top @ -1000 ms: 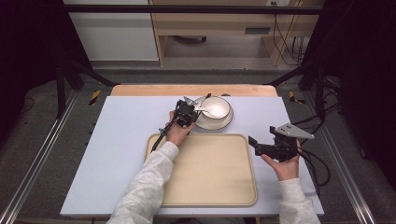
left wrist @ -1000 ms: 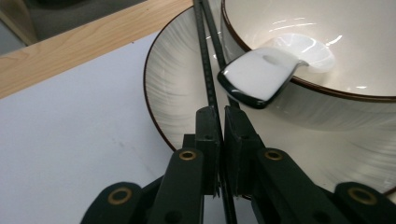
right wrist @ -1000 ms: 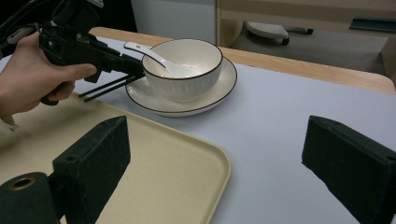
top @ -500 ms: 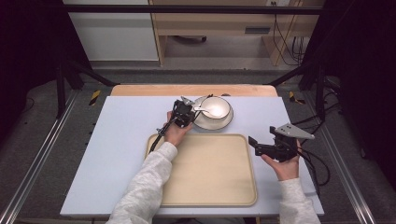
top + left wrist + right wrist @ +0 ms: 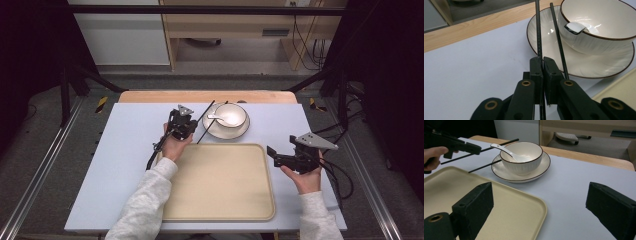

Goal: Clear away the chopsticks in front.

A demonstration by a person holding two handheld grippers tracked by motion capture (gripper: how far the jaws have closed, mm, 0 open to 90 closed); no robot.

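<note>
Left gripper (image 5: pixel 186 125), centre of the high view: fingers clamped on one thin black chopstick (image 5: pixel 539 37), a ridged rod. A second chopstick (image 5: pixel 557 40) lies beside it over the saucer (image 5: pixel 216 130) rim. The glossy white bowl (image 5: pixel 231 116), dark-rimmed and faintly ribbed, holds a white spoon (image 5: pixel 216 118). Right gripper (image 5: pixel 280 159), at right, fingers wide and empty beside the matte beige tray (image 5: pixel 220 185). The held chopstick's near end is hidden between the fingers.

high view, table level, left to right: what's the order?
left gripper → chopsticks → bowl on its saucer → right gripper. The tray spans the middle, so it is left out.
</note>
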